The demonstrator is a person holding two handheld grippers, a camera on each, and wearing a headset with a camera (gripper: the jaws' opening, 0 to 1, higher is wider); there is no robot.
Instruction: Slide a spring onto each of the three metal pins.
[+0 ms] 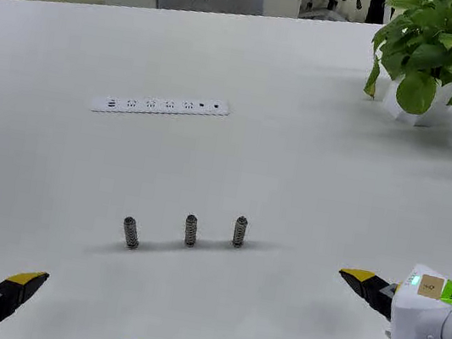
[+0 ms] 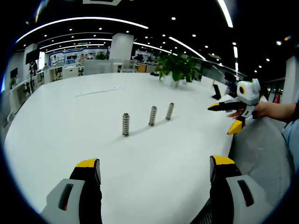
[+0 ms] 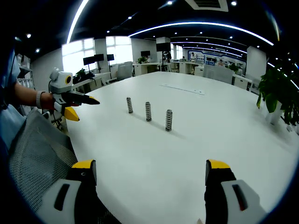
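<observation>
Three upright metal pins stand in a row on the white table, each wearing a spring: the left spring, the middle spring and the right spring. The same row appears in the left gripper view, starting with a spring, and in the right gripper view, nearest spring. My left gripper is open at the near left edge, well short of the pins. At the near right my right gripper is open too. Nothing is between either pair of jaws.
A white power strip lies flat beyond the pins. A potted green plant stands at the far right. A mesh chair back sits by the table's near edge. Chairs and desks fill the room behind.
</observation>
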